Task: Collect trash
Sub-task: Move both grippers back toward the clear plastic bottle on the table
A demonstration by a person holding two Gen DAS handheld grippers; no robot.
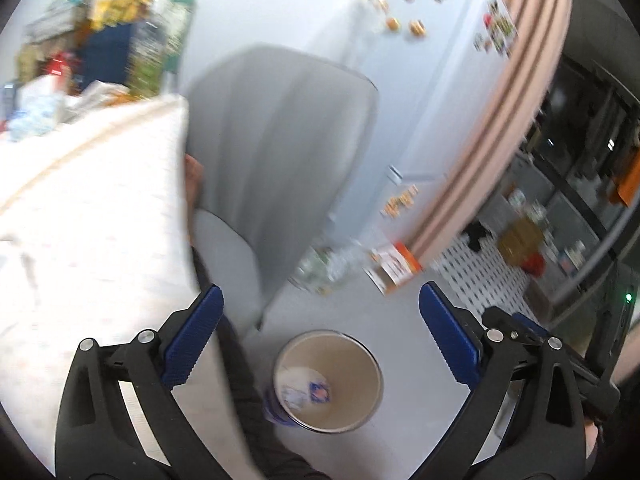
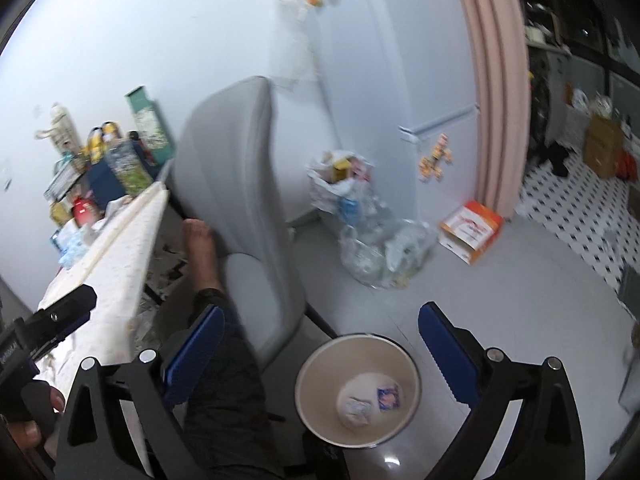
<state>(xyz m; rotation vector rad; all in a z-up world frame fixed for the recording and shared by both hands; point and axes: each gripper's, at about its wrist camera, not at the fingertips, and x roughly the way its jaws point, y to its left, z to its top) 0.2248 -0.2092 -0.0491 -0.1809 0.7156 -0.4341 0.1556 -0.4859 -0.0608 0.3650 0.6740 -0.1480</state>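
both hand-held grippers, left [image 1: 320,316] and right [image 2: 320,320], gape empty above the bin [image 2: 357,390].

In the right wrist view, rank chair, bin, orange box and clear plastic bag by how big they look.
1. Chair, largest.
2. Bin, though it sits nearest the camera, so this may flatter it.
3. Clear plastic bag.
4. Orange box, smallest; it lies farther off.

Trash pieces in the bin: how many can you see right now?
2: a crumpled white wrapper at the bin bottom's left, and a blue-and-red wrapper beside it on the right. More could be hidden underneath.
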